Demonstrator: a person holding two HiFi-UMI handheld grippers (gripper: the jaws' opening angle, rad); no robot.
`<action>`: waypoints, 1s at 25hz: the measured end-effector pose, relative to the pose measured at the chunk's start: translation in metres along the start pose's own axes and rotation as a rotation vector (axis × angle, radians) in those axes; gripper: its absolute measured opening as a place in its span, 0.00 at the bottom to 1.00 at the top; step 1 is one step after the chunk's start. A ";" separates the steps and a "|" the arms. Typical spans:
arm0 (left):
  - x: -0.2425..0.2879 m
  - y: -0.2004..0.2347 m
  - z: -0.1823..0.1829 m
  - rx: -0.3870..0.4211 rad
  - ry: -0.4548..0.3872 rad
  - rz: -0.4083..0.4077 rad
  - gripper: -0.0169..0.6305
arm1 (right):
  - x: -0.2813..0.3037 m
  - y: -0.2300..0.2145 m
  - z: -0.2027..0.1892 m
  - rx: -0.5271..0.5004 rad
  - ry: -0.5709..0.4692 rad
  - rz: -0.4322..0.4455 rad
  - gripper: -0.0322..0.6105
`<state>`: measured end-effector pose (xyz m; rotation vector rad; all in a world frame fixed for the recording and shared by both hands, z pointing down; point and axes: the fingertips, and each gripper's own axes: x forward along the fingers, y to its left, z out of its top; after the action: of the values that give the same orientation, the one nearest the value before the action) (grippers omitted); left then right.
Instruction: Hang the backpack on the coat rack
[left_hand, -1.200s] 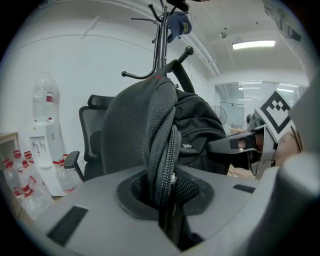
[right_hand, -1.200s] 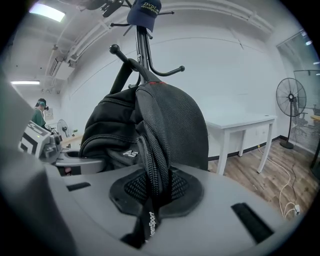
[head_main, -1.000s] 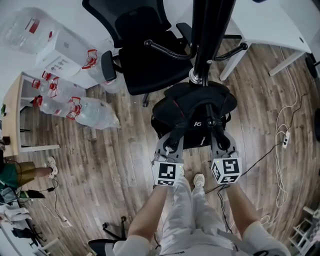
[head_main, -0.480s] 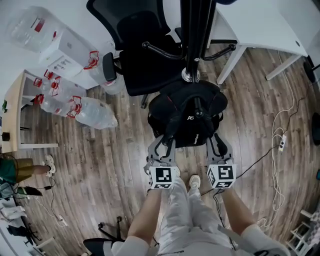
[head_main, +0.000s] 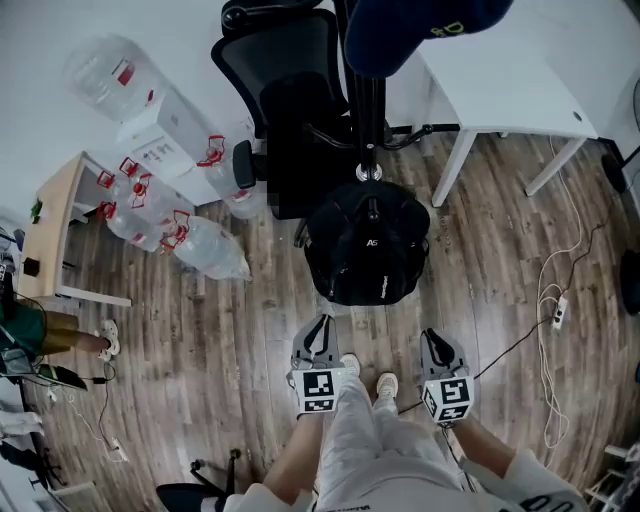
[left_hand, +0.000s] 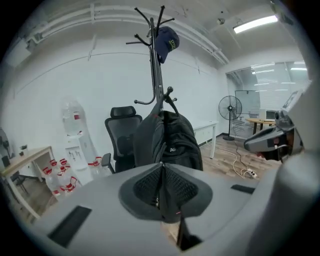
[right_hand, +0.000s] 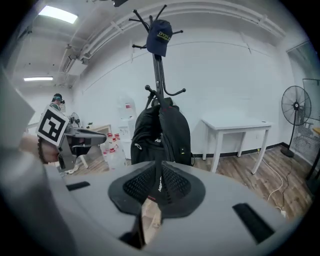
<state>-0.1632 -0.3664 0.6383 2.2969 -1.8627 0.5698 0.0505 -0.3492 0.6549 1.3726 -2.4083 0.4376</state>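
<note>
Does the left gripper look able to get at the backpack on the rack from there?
Probably yes. The backpack hangs on the coat rack straight ahead of the left gripper, with only floor between. Its jaws have just been closing on nothing, so they would need opening first.

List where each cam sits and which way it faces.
Head view: on the head, steeply down at backpack on coat rack; shows legs, left claw, right claw.
Left gripper view: on left claw, facing the backpack; its jaws just closed together, empty.
Right gripper view: on right claw, facing the backpack; its jaws together.
Shared: backpack, coat rack, cap.
</note>
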 end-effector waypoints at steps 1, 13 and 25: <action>-0.013 -0.004 0.004 0.001 -0.001 0.003 0.06 | -0.013 0.004 0.000 -0.004 0.001 0.007 0.12; -0.166 -0.092 0.014 0.055 -0.019 -0.184 0.04 | -0.124 0.058 0.035 -0.027 -0.120 -0.006 0.10; -0.307 -0.086 -0.033 -0.033 -0.089 -0.231 0.04 | -0.240 0.159 -0.001 0.046 -0.194 -0.066 0.10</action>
<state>-0.1382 -0.0549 0.5674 2.5056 -1.5954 0.4087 0.0277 -0.0875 0.5369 1.5756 -2.5101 0.3597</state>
